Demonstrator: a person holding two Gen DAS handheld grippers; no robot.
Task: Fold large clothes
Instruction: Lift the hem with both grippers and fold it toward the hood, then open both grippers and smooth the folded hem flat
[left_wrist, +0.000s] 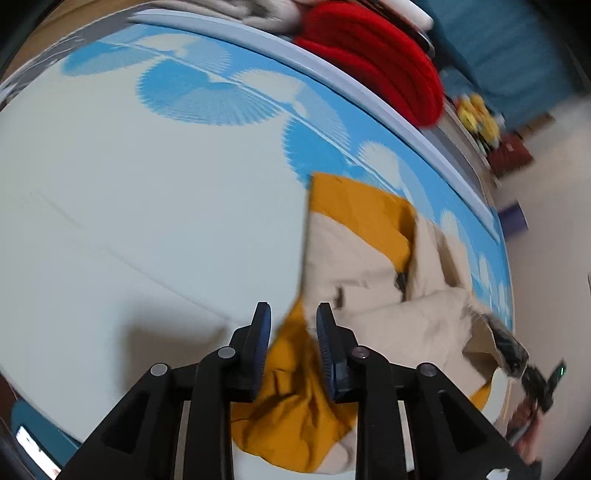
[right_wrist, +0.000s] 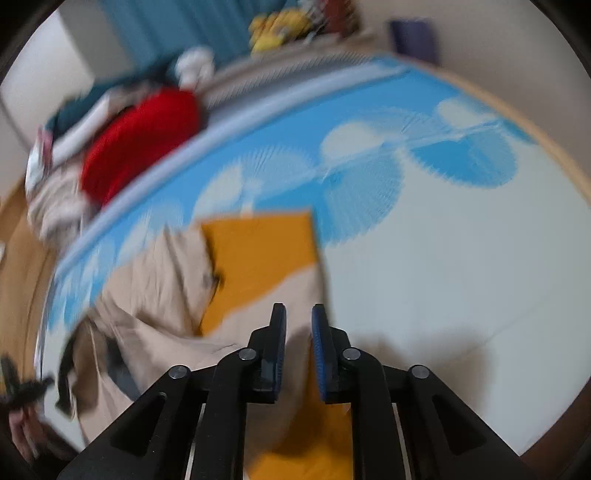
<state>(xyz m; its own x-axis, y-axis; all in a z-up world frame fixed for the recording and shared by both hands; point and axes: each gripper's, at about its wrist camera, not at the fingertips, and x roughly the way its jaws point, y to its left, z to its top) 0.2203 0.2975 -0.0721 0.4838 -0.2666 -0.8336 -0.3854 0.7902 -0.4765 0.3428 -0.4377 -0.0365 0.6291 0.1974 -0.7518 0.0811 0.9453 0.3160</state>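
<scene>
garment: beige-and-mustard jacket (left_wrist: 369, 266) crumpled on blue-white mat (left_wrist: 129, 192) | left hand-held gripper (left_wrist: 293, 314) jaws apart, fabric between, grip unclear | right hand-held gripper (right_wrist: 298, 314) parted over jacket edge | progress: early, not flattened, folds all remaining

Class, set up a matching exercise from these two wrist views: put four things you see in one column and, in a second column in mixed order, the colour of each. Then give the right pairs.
Column one:
1. garment on the mat
2. mat
3. bundle past the mat's far edge
4. pads of the right gripper

Column two:
A. red
B. dark blue
C. beige with mustard-yellow lining
D. pale with sky-blue fan shapes

Pairs: 1-C, 2-D, 3-A, 4-B
</scene>
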